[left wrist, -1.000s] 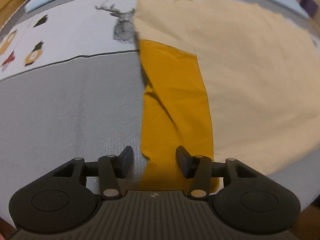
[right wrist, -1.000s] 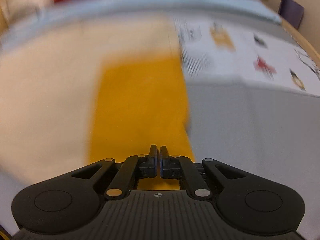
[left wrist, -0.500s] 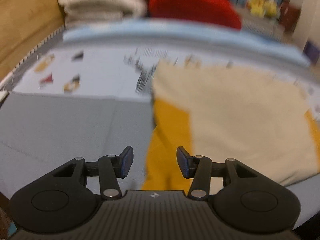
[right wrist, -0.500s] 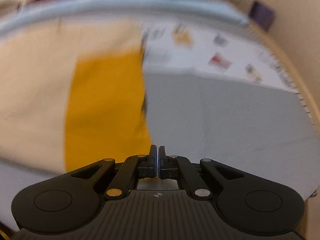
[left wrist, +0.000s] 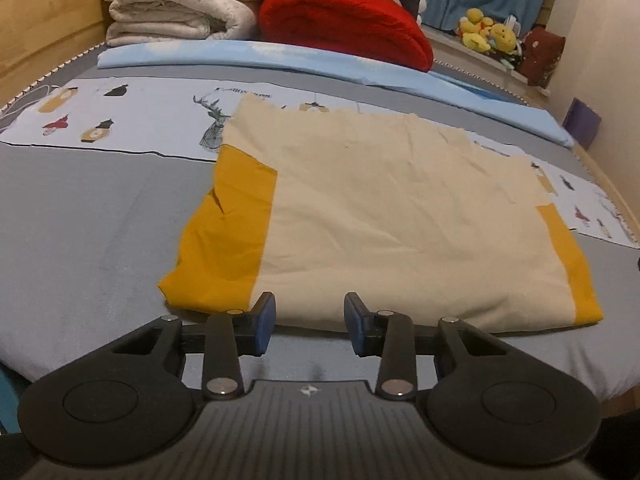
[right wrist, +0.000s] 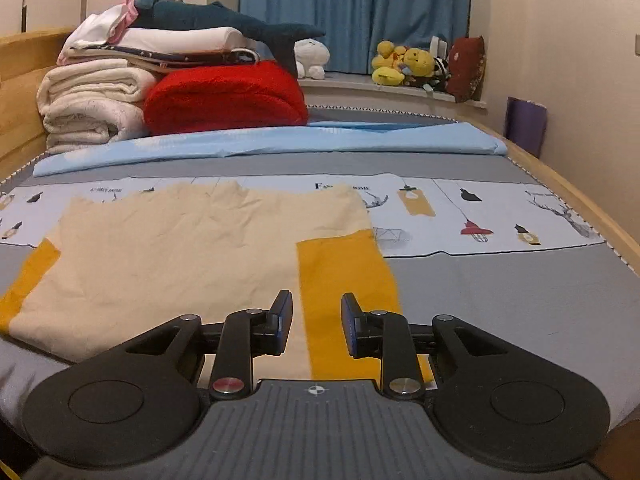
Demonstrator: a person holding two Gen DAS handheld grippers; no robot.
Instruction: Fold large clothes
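A cream cotton cloth with mustard-yellow side bands [left wrist: 384,216] lies folded at centre frame on the grey bed cover [left wrist: 92,216] as the right gripper [right wrist: 316,322], clamped shut a second ago, opens empty and the left gripper [left wrist: 306,322] narrows on nothing, suggesting this fold is done

Place: a bedroom in a home is showing in both views.
Bed: a wide bed [right wrist: 520,300] with a grey cover and a wooden frame is filling the foreground.
Bedding: rolled white blankets [right wrist: 88,104] and a red blanket [right wrist: 224,96] are lying stacked at the far end.
Window side: blue curtains [right wrist: 352,12] are hanging behind a ledge where yellow plush toys [right wrist: 400,64] are sitting.
Extras: a plush shark [right wrist: 224,20] is resting on the pile.
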